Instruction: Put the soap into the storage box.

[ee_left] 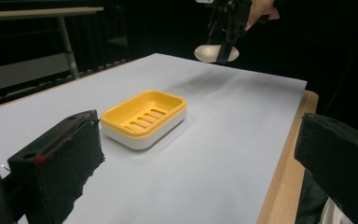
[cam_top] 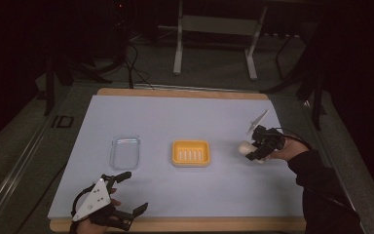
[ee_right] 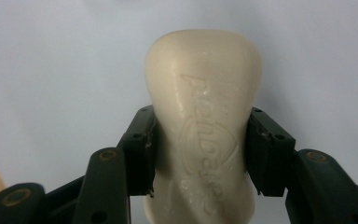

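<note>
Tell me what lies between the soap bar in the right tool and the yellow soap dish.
Nothing: in the high view, only bare blue mat separates the soap bar, clamped in the right tool, from the soap dish.

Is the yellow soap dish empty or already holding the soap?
Empty: the soap dish shows its bare slotted tray; the soap sits clamped in the right gripper.

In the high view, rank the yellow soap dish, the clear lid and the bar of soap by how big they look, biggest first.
1. Yellow soap dish and clear lid: they look about alike, so I will not rank them.
2. Bar of soap: clearly smallest, though the right gripper clamped on it hides part, and it is lifted nearer the camera.
</note>
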Demonstrator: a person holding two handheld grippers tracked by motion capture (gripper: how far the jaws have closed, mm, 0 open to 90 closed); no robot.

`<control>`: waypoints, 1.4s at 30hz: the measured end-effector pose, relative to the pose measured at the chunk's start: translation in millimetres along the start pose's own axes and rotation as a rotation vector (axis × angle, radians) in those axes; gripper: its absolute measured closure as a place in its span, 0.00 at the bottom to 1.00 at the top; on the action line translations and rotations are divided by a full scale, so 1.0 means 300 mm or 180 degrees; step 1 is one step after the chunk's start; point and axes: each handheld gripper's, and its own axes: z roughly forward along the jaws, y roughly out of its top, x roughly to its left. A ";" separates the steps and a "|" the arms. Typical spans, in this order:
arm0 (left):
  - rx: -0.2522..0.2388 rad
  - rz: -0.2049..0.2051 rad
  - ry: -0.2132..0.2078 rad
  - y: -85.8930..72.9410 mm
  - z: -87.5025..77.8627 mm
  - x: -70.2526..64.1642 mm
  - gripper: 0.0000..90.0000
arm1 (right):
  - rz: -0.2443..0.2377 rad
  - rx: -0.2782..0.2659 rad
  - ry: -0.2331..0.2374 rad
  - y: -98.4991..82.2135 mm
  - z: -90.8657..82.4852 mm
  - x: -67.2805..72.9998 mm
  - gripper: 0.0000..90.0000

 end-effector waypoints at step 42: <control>0.0008 0.0012 -0.0011 -0.001 -0.001 -0.001 0.01 | -0.1128 -0.0007 0.0361 0.202 -0.040 0.111 0.55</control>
